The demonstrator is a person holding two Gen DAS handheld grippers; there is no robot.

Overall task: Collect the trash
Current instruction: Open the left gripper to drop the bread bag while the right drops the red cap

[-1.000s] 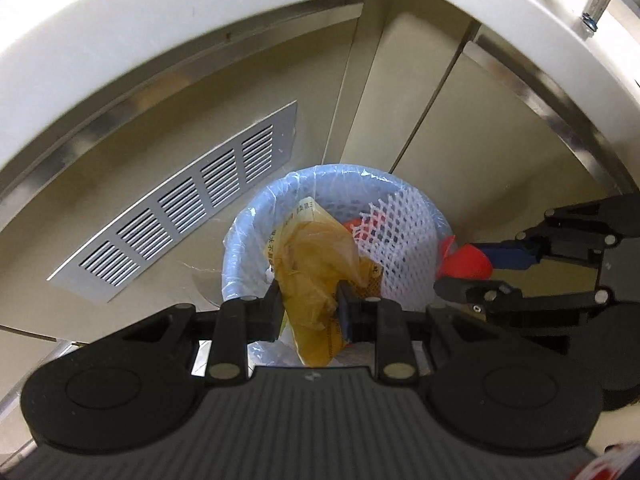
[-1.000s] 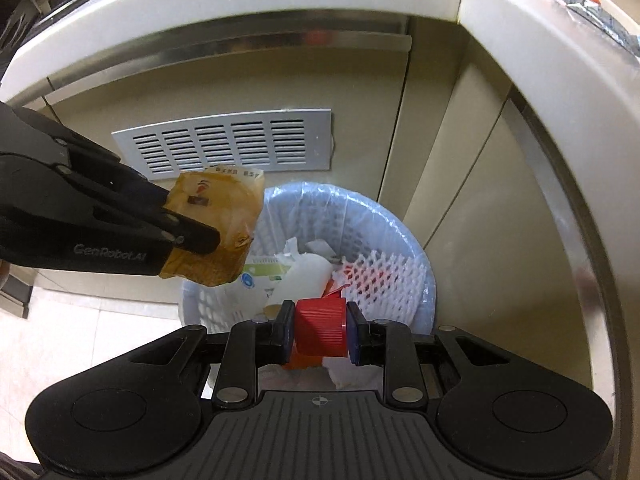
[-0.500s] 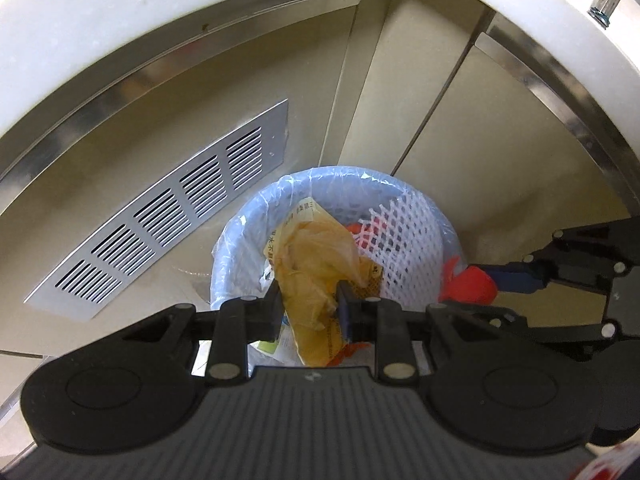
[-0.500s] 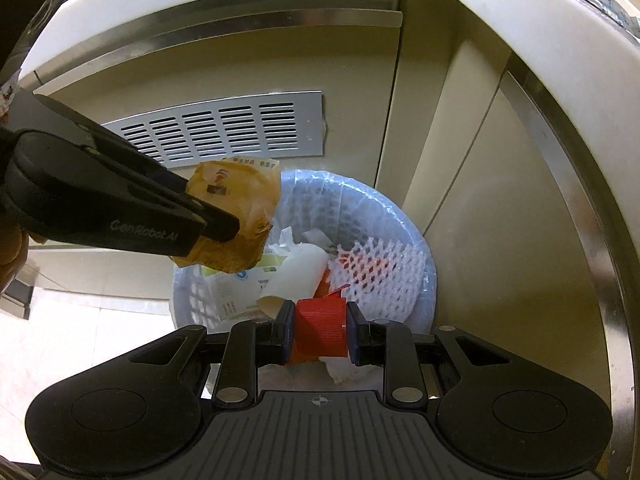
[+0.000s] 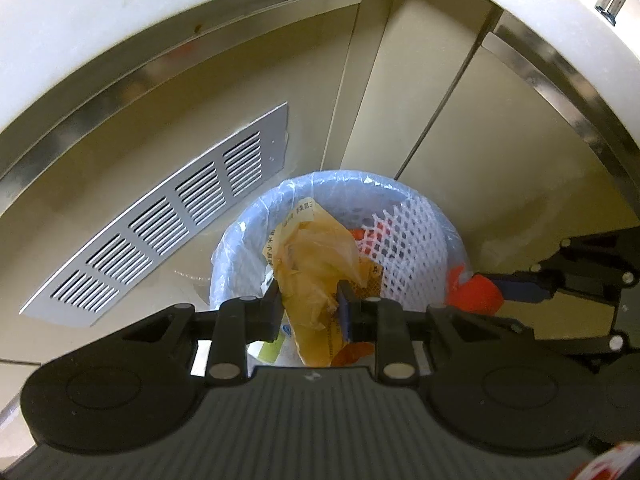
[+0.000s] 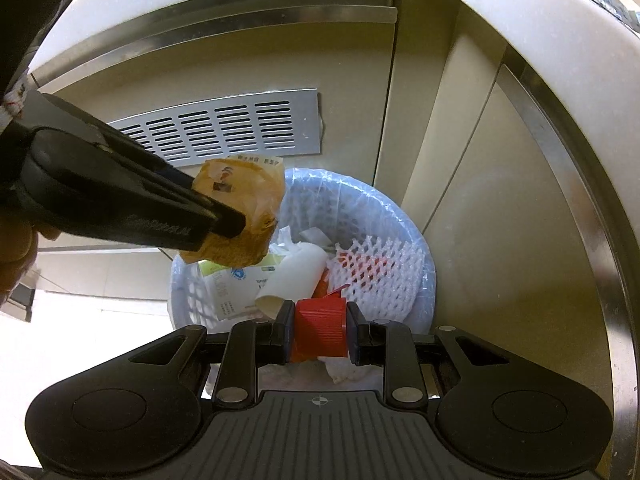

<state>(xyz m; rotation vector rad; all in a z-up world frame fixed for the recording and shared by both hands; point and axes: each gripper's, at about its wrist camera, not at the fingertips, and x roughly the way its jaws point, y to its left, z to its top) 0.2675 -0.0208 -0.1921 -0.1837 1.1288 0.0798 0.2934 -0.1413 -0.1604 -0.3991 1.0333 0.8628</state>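
Observation:
Seen from the left wrist, my left gripper point(image 5: 308, 304) is shut on a crumpled yellow wrapper point(image 5: 316, 264), which hangs above a pale blue lined waste bin point(image 5: 256, 220). The right wrist view shows the same wrapper point(image 6: 244, 200) pinched at the left gripper's point(image 6: 228, 220) tip, over the bin's point(image 6: 416, 236) left rim. My right gripper point(image 6: 320, 320) is shut on a ribbed red bottle cap point(image 6: 320, 326) above the near side of the bin. From the left wrist, that cap point(image 5: 478, 294) and the right gripper point(image 5: 512, 284) are at the bin's right edge.
The bin holds white foam netting point(image 6: 380, 272), a white paper cup point(image 6: 296, 276) and printed packaging. It stands in a corner of beige cabinet doors with a metal vent grille point(image 6: 228, 128), under a white countertop. A hand point(image 6: 16, 248) shows at the left edge.
The left gripper with the wrapper has edged slightly to the right, nearer over the bin. Both grips are unchanged.

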